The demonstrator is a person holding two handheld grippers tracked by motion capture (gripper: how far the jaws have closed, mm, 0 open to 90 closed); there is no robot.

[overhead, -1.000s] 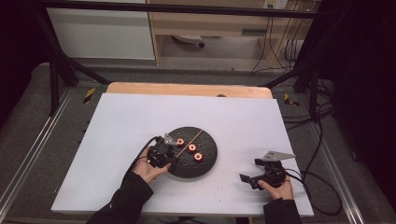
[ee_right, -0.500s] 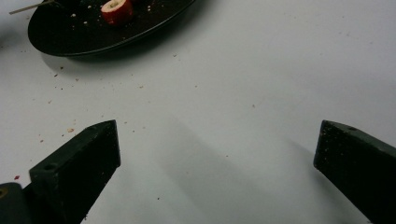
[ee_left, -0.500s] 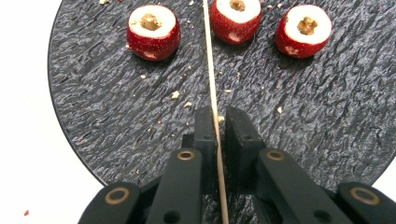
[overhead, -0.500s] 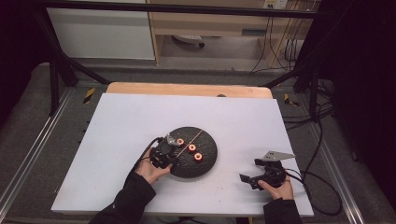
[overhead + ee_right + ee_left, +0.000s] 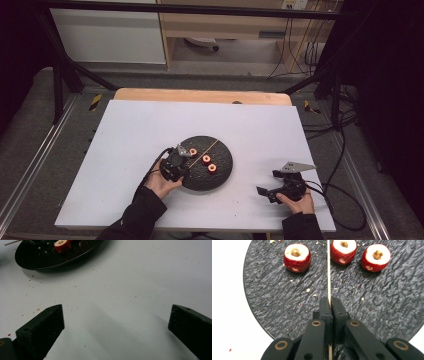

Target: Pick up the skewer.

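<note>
1. Closed within the last second, the left claw (image 5: 329,305) is now clenched on the skewer (image 5: 328,270).
2. That skewer is laid across the black plate (image 5: 274,300), between three cored red fruit pieces (image 5: 297,253).
3. Well apart, the right claw (image 5: 116,322) is held released over the white table (image 5: 135,130).

Bare worktop (image 5: 130,135) spreads across the frame's upper left and right; the dark plate (image 5: 222,172) at centre, carrying three fruit pieces (image 5: 206,159), blocks passage there.
</note>
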